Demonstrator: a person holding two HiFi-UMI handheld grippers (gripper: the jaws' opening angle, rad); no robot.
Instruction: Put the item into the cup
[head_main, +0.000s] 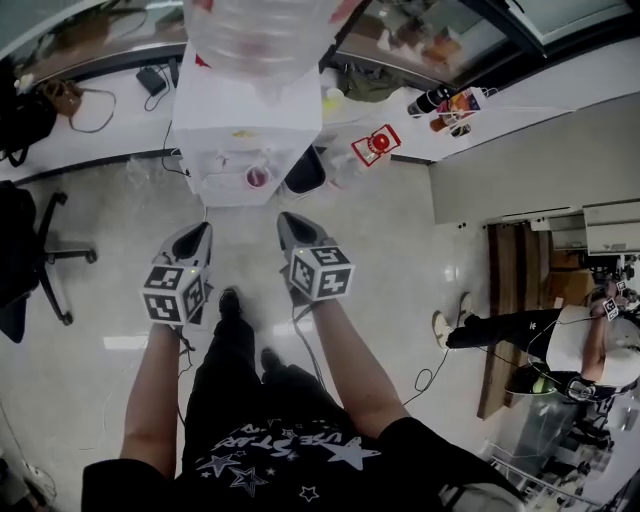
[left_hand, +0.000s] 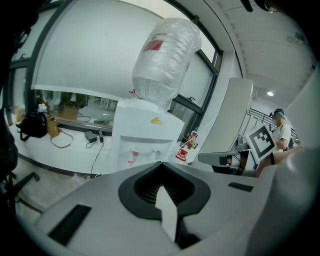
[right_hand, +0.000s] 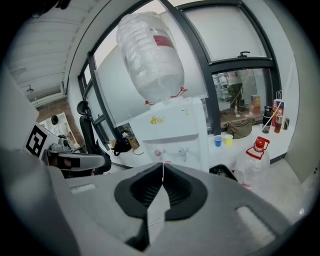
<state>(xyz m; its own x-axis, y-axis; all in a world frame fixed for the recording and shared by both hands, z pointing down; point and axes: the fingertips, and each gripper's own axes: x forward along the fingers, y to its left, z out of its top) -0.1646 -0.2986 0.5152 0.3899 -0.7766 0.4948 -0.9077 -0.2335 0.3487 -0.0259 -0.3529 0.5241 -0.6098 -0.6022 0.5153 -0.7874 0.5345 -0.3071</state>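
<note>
Both grippers are held level over open pale floor (head_main: 400, 270), pointing at a white water dispenser (head_main: 240, 130) that stands against a long white sill (head_main: 560, 85). The left gripper (head_main: 203, 228) (left_hand: 161, 162) has its jaws pressed together with nothing between them. The right gripper (head_main: 285, 216) (right_hand: 162, 164) is the same, with only a thin seam showing where its jaws meet. The floor between the tips and the dispenser's front edge is free. An office chair (head_main: 40, 250) hems the left side and a grey wall (head_main: 530, 170) the right. A clear jug (right_hand: 255, 160) with a red cap stands just right of the dispenser. On the sill beyond it sit 2 cups, a blue cup (right_hand: 217, 141) and a yellow cup (right_hand: 228, 139), side by side and well apart from both grippers. Which item is meant for them I cannot tell. The upturned bottle (right_hand: 150, 55) on the dispenser carries a red label, and the dispenser's front has a small yellow mark. Both are too small to read.
</note>
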